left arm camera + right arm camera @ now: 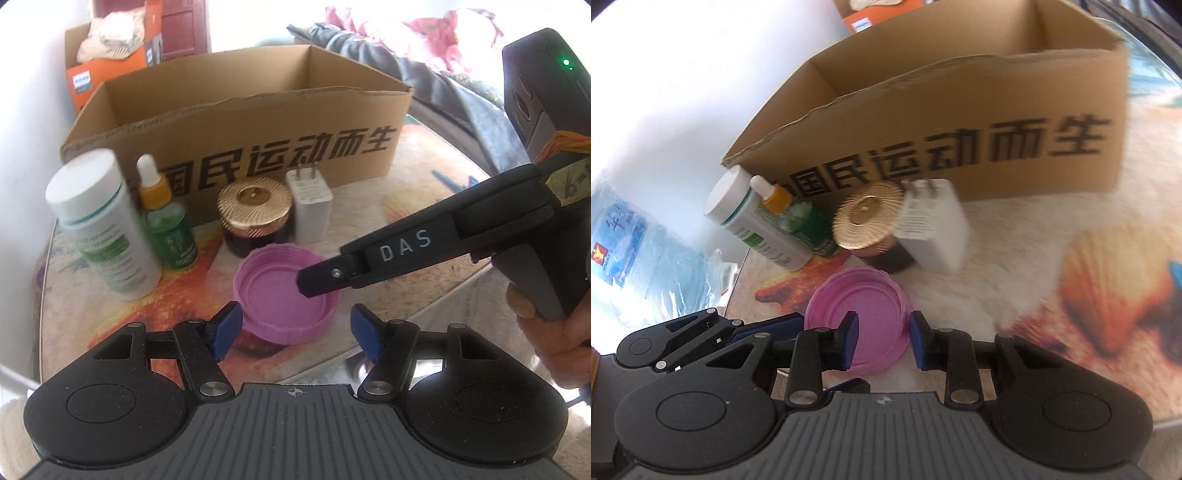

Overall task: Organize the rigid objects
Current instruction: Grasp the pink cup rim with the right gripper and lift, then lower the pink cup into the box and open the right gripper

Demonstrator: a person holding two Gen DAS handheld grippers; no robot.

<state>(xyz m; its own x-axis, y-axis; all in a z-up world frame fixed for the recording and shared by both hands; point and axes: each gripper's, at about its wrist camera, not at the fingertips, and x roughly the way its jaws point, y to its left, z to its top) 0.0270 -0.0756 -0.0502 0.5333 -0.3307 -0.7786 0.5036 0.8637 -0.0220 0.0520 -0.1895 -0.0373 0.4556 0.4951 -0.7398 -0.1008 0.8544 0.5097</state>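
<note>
Pink lid (pixel 284 295) lies rim-up on the patterned surface (pixel 406 206), at 6 o'clock of the gold-capped jar (pixel 253 214). Left gripper (pixel 295 332) stands spread, empty, its blue pads at the lid's near edge. Right gripper (pixel 882 341), narrowly parted, straddles the lid's wall at 3 o'clock; whether it is pinching cannot be told. Cardboard box (pixel 236 122) stands at 12 o'clock.
</note>
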